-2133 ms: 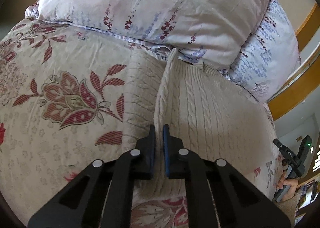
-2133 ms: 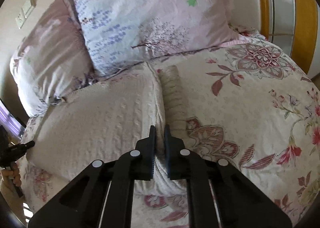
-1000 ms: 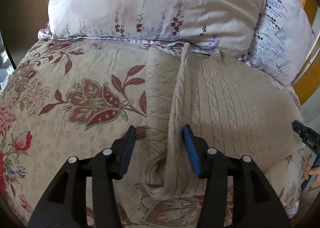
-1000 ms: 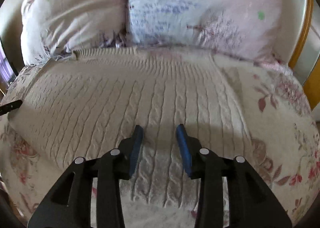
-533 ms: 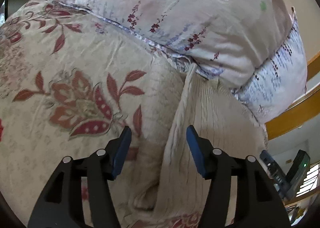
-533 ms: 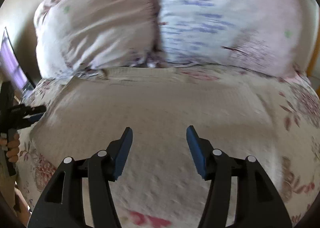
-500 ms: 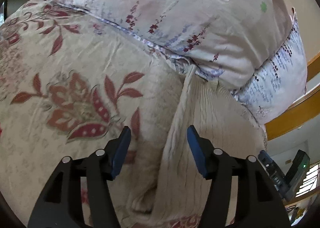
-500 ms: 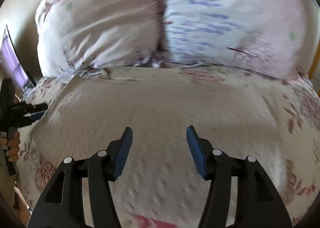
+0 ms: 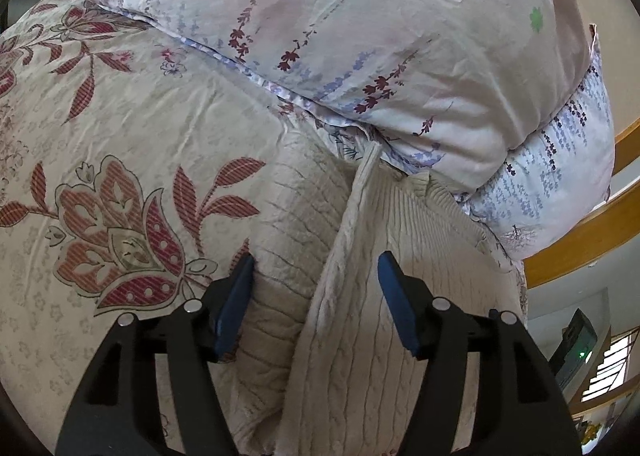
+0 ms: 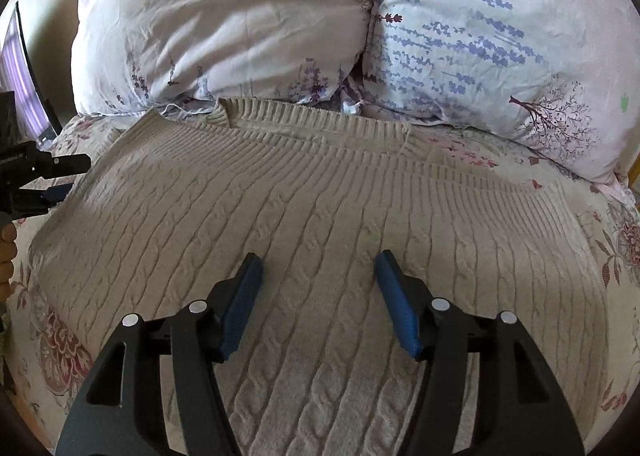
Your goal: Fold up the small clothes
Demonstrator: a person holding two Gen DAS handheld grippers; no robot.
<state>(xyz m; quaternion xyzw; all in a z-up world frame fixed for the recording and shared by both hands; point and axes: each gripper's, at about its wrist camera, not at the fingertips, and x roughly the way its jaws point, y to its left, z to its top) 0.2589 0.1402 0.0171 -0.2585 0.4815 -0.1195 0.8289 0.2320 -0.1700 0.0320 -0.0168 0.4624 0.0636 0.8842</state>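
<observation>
Two grippers hover with fingers spread over a cream cable-knit sweater (image 10: 320, 207) lying on the floral bedspread (image 9: 120, 127) (below two pillows). Left gripper (image 9: 314, 284) straddles a raised fold, right gripper (image 10: 316, 284) sits mid-body; pinching both layers at that edge looks best.

Pillows (image 10: 224, 27) block the sweater's (image 10: 320, 215) far edge; its raised fold (image 9: 352, 223) stands between the left jaws; bedspread (image 9: 120, 127) leftward lies flat.

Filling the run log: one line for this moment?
left gripper: open | right gripper: open | sweater: flat on bed, unheld
</observation>
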